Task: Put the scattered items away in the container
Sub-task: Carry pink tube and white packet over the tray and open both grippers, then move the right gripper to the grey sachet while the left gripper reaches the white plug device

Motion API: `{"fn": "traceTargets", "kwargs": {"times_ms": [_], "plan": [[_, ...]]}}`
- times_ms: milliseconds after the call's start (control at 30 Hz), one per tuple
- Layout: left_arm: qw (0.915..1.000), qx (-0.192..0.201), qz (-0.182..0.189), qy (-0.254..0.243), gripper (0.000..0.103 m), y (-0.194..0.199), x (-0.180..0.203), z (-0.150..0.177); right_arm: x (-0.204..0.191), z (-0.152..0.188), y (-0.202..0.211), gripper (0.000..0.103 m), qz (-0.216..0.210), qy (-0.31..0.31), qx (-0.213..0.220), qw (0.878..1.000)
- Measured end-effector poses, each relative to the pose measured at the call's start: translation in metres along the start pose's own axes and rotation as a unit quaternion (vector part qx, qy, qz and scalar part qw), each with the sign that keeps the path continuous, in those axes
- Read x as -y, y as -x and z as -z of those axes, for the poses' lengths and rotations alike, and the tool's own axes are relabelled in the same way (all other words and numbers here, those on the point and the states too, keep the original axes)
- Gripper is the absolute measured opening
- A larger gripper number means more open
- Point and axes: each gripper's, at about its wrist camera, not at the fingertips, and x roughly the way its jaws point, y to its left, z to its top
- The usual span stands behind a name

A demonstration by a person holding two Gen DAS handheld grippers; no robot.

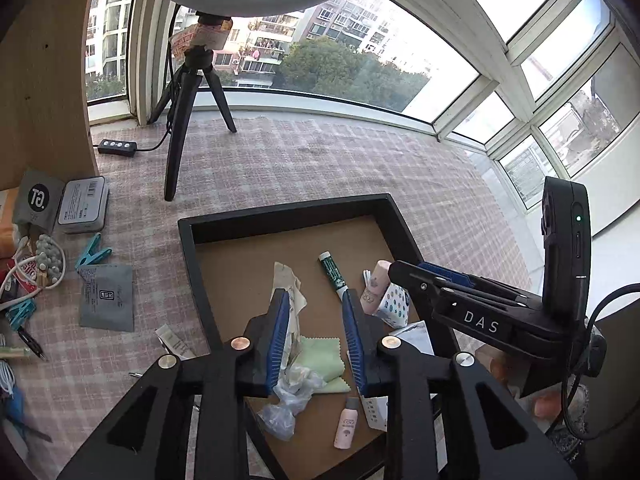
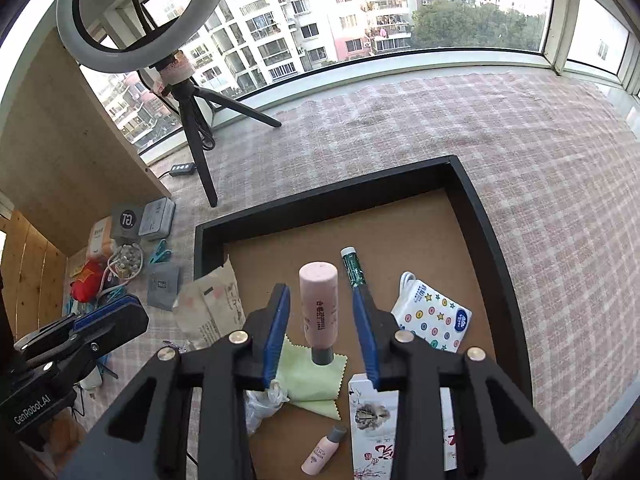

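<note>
Black-walled tray [image 2: 472, 200], cardboard floor; pink cyl. bottle [image 2: 318, 304] upright.

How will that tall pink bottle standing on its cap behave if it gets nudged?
The pink bottle looks tall on a narrow grey cap, partly on the green cloth, so it probably tips easily. Being cylindrical, it would likely roll afterwards.

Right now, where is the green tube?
In the right wrist view, the green tube lies inside the black tray, between the pink bottle and the tissue pack.
</note>
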Motion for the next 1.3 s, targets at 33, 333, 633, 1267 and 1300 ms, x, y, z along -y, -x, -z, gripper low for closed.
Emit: {"fn": "traceTargets", "kwargs": {"times_ms": [33, 333, 633, 1267, 1300], "plan": [[1.0, 0.004, -0.008, -0.004, 0.031, 0.001, 0.0, 0.001, 0.0, 0.0, 0.002, 0.055, 0.004, -0.001, 0.005, 1.0], [0.9997, 0.003, -0.023, 0.006, 0.031, 0.009, -0.031, 0.005, -0.004, 0.004, 0.0, 0.056, 0.005, 0.003, 0.005, 1.0], [0.9966, 0.003, -0.067, 0.049, 0.031, 0.027, -0.096, 0.026, -0.033, 0.003, -0.007, 0.055, -0.014, 0.054, 0.001, 0.998], [0.9746, -0.016, -0.125, 0.185, 0.031, 0.033, -0.204, 0.101, -0.176, -0.001, -0.09, 0.057, -0.086, 0.195, -0.096, 0.972], [0.9739, -0.017, -0.128, 0.186, 0.031, 0.034, -0.208, 0.105, -0.182, 0.0, -0.097, 0.058, -0.088, 0.194, -0.103, 0.972]]}}
